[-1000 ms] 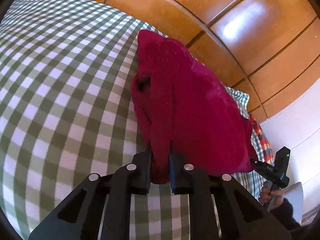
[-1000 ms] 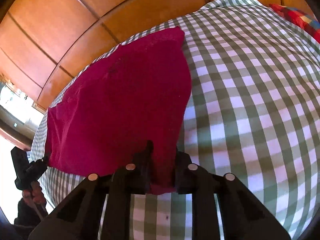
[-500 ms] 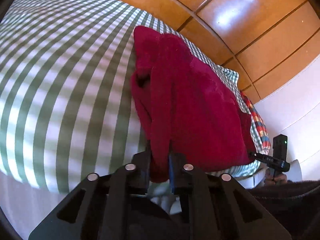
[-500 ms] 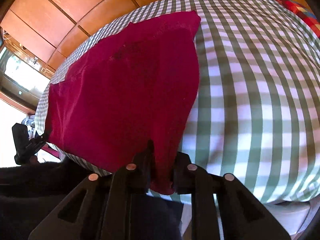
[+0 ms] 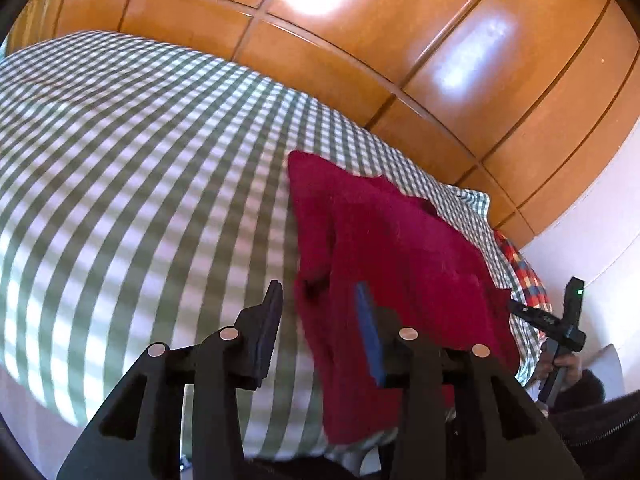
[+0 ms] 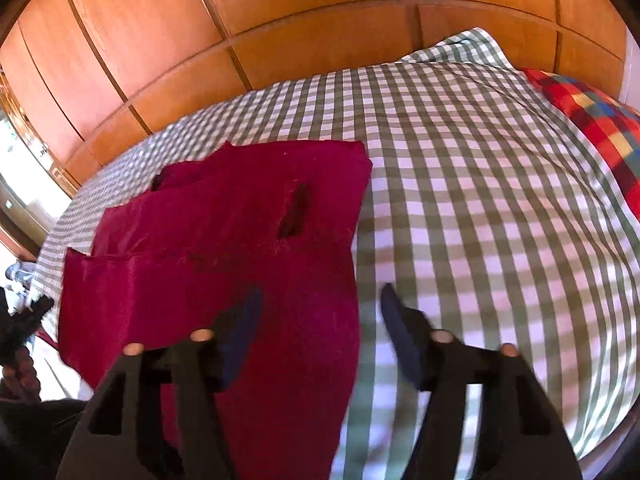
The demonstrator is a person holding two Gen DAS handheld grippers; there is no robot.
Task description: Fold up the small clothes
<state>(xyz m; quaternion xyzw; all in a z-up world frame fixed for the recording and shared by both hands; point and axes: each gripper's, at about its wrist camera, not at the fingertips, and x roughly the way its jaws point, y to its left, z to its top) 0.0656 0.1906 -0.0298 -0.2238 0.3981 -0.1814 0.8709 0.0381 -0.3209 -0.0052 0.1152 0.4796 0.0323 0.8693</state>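
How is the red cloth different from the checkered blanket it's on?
The red garment is one plain dark red; the checkered bed cover is green-and-white squares. The garment is small and covers only one part; the cover spreads across the whole bed. The garment's near edge hangs over the bed's side. Both are soft fabric.

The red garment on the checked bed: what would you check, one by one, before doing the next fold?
1. Left tool let go: ok, jaws have just been opening, pads off the cloth.
2. Right tool let go: ok, jaws have just been opening, apart.
3. Red garment resting on the checked bedcover: ok.
4. Garment fully on the bed: not ok, its near edge hangs over the side.
5. Layers lying flat: not ok, the folded edges are uneven.
6. Space beside the garment: ok, bare cover to its right in the right wrist view.
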